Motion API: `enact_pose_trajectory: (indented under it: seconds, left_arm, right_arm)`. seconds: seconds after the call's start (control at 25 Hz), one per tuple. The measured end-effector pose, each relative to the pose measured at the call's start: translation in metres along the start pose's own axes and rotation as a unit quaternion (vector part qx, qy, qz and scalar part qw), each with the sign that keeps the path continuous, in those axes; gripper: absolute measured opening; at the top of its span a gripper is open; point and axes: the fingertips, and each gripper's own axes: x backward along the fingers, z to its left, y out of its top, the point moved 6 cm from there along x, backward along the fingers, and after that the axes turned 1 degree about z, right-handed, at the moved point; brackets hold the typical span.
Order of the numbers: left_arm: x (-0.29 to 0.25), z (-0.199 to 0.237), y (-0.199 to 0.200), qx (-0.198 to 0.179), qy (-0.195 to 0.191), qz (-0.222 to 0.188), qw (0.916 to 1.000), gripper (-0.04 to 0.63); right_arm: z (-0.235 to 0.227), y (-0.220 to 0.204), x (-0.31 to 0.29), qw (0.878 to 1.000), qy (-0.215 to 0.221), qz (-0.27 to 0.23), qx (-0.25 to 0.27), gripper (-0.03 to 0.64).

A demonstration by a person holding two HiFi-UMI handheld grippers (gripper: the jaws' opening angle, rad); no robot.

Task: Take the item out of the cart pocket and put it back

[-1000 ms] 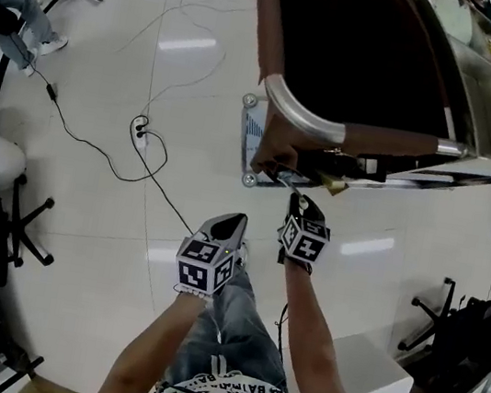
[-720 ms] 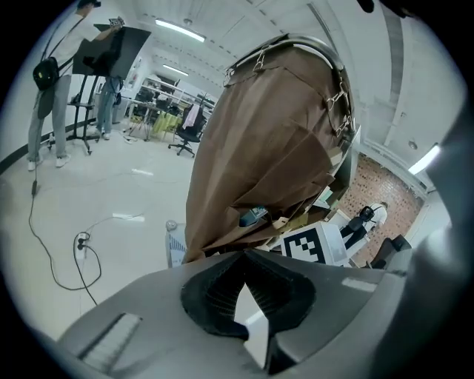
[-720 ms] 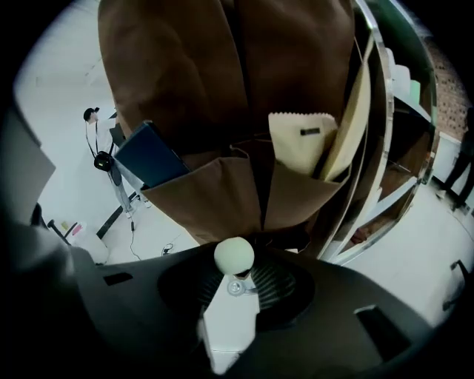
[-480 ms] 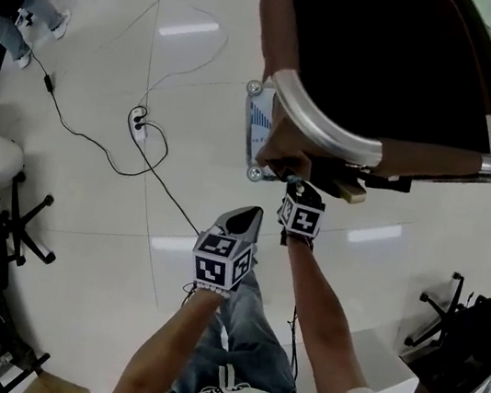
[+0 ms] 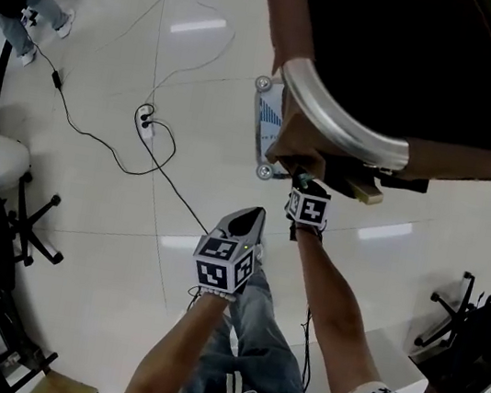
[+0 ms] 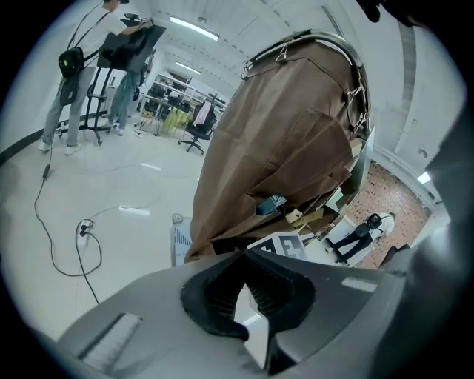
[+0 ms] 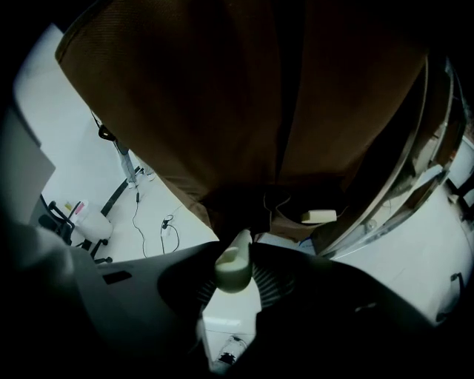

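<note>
The item [image 7: 234,268] is a small pale thing, cream going slightly greenish, smooth, with a rounded blunt end facing the camera and a narrower bit running away toward the cart. No label or print that I can make out. The right hand-held gripper [image 7: 241,250] has it pinched between its ribbed pads, jaws partway closed around it. That's clear in the right gripper view only; from the head view the item is hidden behind the right hand-held gripper [image 5: 301,178].

Where it sits: right up at the lower edge of the cart [image 5: 342,134], under the brown cloth [image 7: 222,111] that hangs from the shiny curved rail. Whether it's already inside a pocket or just at the mouth of one, I can't tell — that corner is really dark.

The left hand-held gripper [image 6: 244,255] is well clear of the cart and lower in the head view, near the person's jeans. Its tips are pressed together with nothing between them (the white sliver behind the pads is just floor). Its view shows the cart's brown side from further back.

A black cable [image 5: 146,123] snakes across the glossy white floor [image 5: 80,238] off to the left.
</note>
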Motion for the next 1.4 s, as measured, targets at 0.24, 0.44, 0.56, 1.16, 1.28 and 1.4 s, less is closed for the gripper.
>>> enact_pose_trajectory:
  seconds: [0.24,0.44,0.56,1.16,1.28,1.4]
  left_arm:
    - [0.012,0.004,-0.008,0.007,0.007,0.004,0.9999,0.002]
    - [0.043,0.001,0.005,0.001,0.001,-0.013,0.9999,0.003]
    - [0.066,-0.006,0.014,-0.007,-0.003,-0.025,0.9997,0.002]
    - [0.221,-0.041,0.023,-0.048,-0.037,-0.077,0.9952,0.002]
    - [0.247,-0.049,0.029,-0.072,-0.048,-0.094,0.9918,0.002]
    - [0.278,-0.055,0.030,-0.084,-0.059,-0.110,0.9886,0.002]
  right_arm:
    - [-0.002,-0.009,0.001,1.000,0.013,0.016,-0.015,0.236]
    - [0.005,-0.005,0.054,0.999,0.011,-0.026,-0.023,0.238]
    - [0.012,-0.010,0.102,0.998,0.020,-0.055,-0.027,0.238]
    - [0.099,0.000,0.338,0.979,0.033,-0.199,0.026,0.005]
    - [0.125,0.003,0.379,0.970,0.043,-0.233,0.046,0.005]
    - [0.152,-0.007,0.420,0.965,0.057,-0.252,0.054,0.009]
